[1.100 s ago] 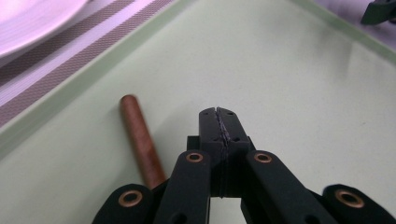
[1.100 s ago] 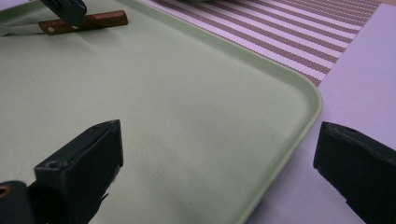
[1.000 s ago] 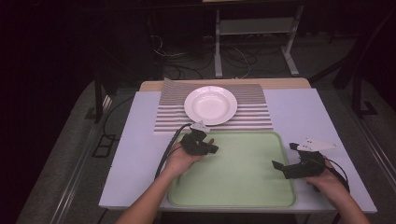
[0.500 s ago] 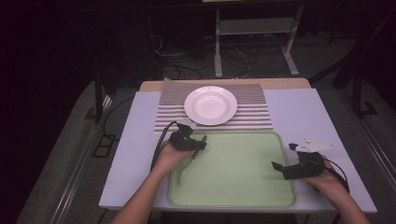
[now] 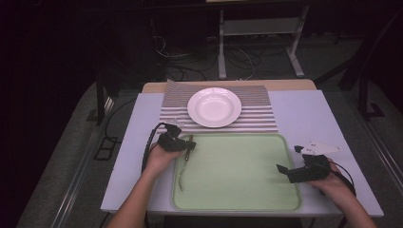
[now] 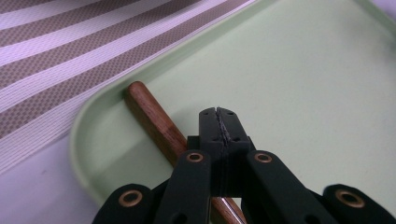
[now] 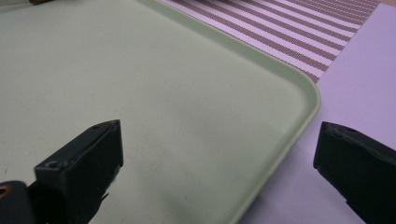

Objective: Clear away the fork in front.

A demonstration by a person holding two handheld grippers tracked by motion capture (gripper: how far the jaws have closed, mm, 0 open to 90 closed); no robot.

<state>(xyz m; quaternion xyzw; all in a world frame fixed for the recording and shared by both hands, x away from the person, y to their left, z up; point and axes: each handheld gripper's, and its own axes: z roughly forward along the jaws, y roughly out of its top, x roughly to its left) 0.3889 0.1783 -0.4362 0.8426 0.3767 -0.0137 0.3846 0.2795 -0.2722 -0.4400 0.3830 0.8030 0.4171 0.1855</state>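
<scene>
My left gripper point(image 6: 218, 112), jaws pressed together on nothing, sits over the wooden-handled utensil point(image 6: 154, 122) at the pale green tray's point(image 5: 247, 199) far-left corner (right gripper point(image 7: 217, 154) wide open, empty).

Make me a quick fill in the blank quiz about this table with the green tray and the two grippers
1. The white plate sits on the ____ placemat.
2. The wooden-handled utensil lies along the tray's ____ edge in the high view.
3. The right gripper's jaws stand ____.
4. The left gripper's jaws are ____.

Missing words: striped; left; open; shut
</scene>
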